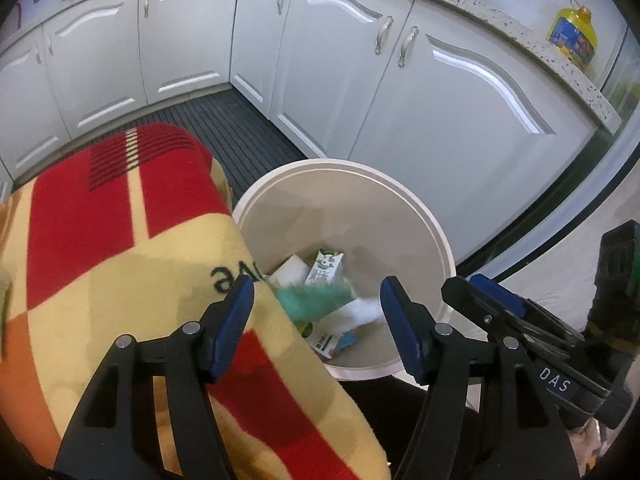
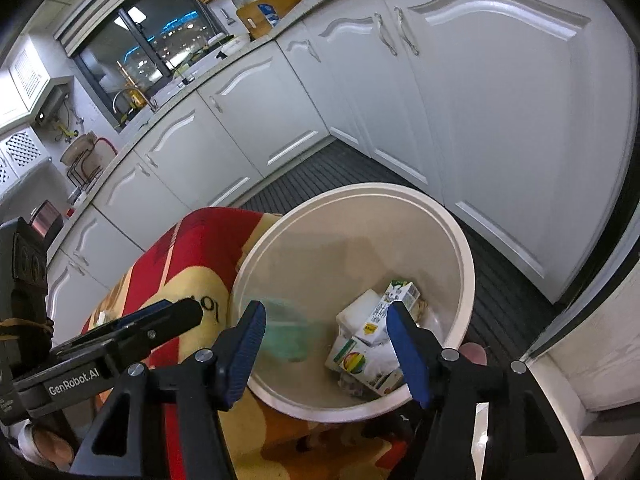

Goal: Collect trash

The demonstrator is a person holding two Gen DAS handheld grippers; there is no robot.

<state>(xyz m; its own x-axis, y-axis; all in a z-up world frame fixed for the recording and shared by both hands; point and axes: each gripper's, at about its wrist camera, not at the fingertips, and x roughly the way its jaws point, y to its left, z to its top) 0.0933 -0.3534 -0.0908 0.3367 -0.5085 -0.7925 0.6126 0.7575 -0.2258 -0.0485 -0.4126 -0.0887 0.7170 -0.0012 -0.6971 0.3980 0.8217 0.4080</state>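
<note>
A white round bin [image 1: 440, 240] stands on the floor beside a table covered with a red and yellow blanket [image 1: 120, 240]. Inside lie cartons [image 1: 324, 268], white paper and other trash. A blurred teal piece [image 1: 316, 296] with a white part hangs in the air inside the bin; it also shows in the right wrist view [image 2: 288, 332]. My left gripper [image 1: 316, 320] is open and empty over the bin's near rim. My right gripper [image 2: 326, 348] is open and empty above the bin [image 2: 468, 264], over cartons [image 2: 380, 320].
White kitchen cabinets [image 1: 440, 100] curve round the corner behind the bin, over a dark slatted floor mat [image 1: 240, 128]. A yellow oil bottle [image 1: 574, 36] stands on the counter. A sink and window [image 2: 152, 52] show at the far left.
</note>
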